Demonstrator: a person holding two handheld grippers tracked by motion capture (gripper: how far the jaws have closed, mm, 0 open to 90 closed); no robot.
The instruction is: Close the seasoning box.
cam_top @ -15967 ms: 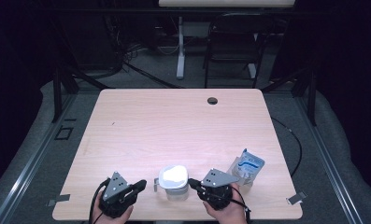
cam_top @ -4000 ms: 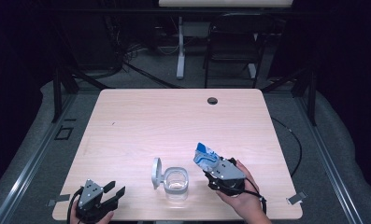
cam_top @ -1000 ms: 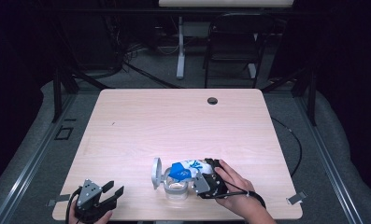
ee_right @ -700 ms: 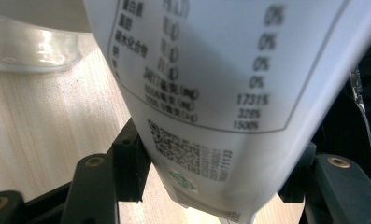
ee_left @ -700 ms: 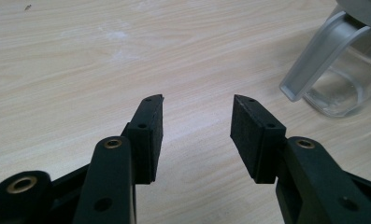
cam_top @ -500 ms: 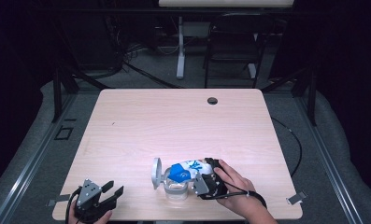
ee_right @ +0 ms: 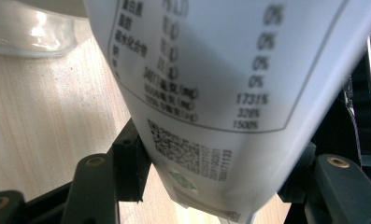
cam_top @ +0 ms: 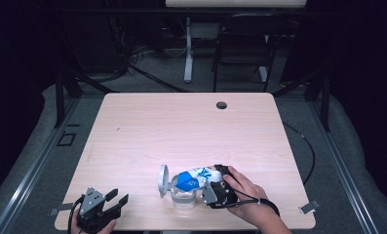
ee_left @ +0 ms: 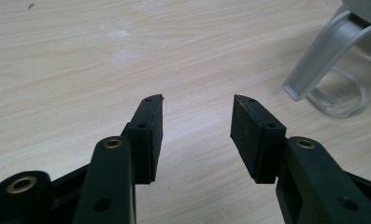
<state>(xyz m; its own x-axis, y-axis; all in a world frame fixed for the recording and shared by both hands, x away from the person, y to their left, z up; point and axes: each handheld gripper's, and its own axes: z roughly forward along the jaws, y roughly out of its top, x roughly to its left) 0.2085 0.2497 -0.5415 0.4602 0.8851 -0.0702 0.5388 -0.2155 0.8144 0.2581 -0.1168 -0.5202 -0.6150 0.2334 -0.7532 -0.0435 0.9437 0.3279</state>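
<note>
A clear glass jar (cam_top: 183, 197) stands near the table's front edge, its grey lid (cam_top: 163, 181) swung open to the left. My right gripper (cam_top: 211, 184) is shut on a blue and white pouch (cam_top: 193, 178), which lies tipped over the jar's mouth. In the right gripper view the pouch's white printed back (ee_right: 211, 88) sits between the jaws, with the jar's glass (ee_right: 31, 28) at the upper left. My left gripper (cam_top: 114, 202) rests open at the front left corner. Its view has the jar (ee_left: 346, 88) and lid (ee_left: 321, 56) at the upper right, apart from the fingertips.
The wooden table (cam_top: 181, 131) has a small round cable hole (cam_top: 222, 105) at the back. A chair (cam_top: 242, 48) and a desk leg (cam_top: 187, 53) stand on the floor beyond the table. A small metal clip (cam_top: 309, 206) lies by the front right corner.
Over the last second the pouch has stayed tipped over the jar with almost no motion. Before that, the right gripper carried it from the right to the jar; the left gripper moved to the front left.
</note>
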